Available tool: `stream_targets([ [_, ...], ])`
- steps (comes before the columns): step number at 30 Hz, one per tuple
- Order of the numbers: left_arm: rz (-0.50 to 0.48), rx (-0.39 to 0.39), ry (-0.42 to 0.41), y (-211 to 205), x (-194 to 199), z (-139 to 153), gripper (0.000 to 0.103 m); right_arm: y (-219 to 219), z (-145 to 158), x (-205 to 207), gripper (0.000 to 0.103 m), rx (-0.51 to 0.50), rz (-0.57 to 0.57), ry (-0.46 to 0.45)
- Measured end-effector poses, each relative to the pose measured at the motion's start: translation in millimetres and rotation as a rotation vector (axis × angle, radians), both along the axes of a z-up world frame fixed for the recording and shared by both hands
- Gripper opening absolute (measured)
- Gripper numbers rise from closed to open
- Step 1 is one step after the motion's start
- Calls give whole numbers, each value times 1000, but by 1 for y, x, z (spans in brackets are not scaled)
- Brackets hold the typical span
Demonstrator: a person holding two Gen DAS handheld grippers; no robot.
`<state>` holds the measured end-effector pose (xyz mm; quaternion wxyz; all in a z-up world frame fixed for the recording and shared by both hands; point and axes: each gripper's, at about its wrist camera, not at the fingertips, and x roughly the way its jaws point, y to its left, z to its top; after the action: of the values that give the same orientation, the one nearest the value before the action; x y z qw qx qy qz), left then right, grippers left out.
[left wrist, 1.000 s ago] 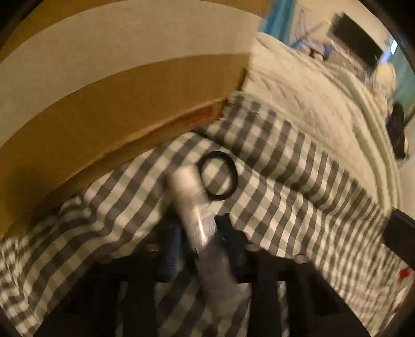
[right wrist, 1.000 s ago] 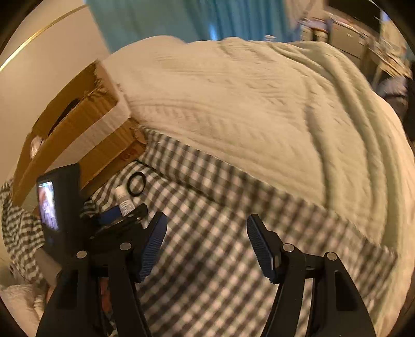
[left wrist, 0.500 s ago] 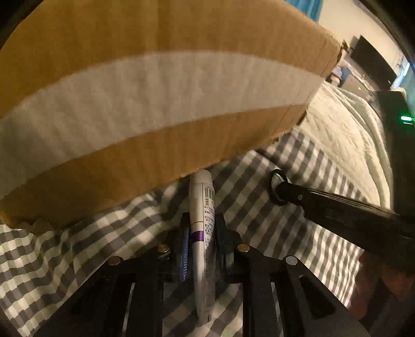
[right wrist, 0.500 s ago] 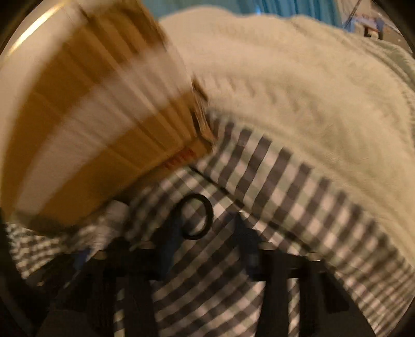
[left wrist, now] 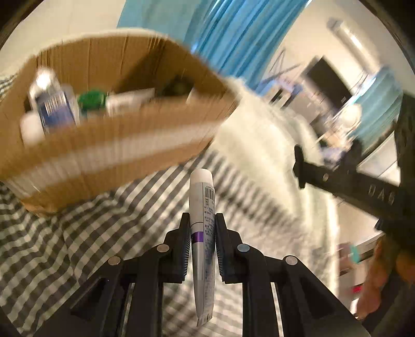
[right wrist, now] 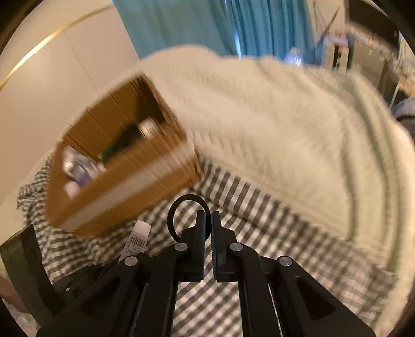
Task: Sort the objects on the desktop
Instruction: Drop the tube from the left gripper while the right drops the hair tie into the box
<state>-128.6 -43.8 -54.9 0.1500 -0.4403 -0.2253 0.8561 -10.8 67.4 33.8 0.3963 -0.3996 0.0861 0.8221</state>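
My left gripper (left wrist: 202, 223) is shut on a white tube (left wrist: 202, 204) with a purple band, held above the checked cloth, cap pointing at the cardboard box (left wrist: 116, 145). The tube also shows in the right wrist view (right wrist: 137, 239). My right gripper (right wrist: 207, 220) is shut on a black ring (right wrist: 172, 210), lifted off the cloth in front of the box (right wrist: 124, 181). The right gripper's arm shows in the left wrist view (left wrist: 345, 181).
The open box holds several bottles and tubes (left wrist: 57, 109). A grey-and-white checked cloth (right wrist: 272, 246) covers the surface, with a pale knitted blanket (right wrist: 285, 116) behind it. Blue curtains (right wrist: 194, 23) and room furniture stand far behind.
Both grippers have risen, so the box's open top now shows. My right gripper closed on the black ring and lifted it from the cloth. The left still holds the tube.
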Motion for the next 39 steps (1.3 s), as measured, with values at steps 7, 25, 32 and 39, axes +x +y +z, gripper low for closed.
stream_targets([
  [7, 96, 160, 70, -56, -39, 128, 18, -74, 95, -67, 3, 121, 59, -20],
  [25, 75, -241, 64, -145, -126, 117, 18, -64, 37, -210, 3, 82, 71, -100],
  [32, 6, -302, 110, -135, -132, 108, 65, -45, 44, -201, 76, 57, 54, 28],
  [39, -3, -359, 166, -123, -105, 124, 90, -57, 71, -164, 76, 129, -59, 28],
])
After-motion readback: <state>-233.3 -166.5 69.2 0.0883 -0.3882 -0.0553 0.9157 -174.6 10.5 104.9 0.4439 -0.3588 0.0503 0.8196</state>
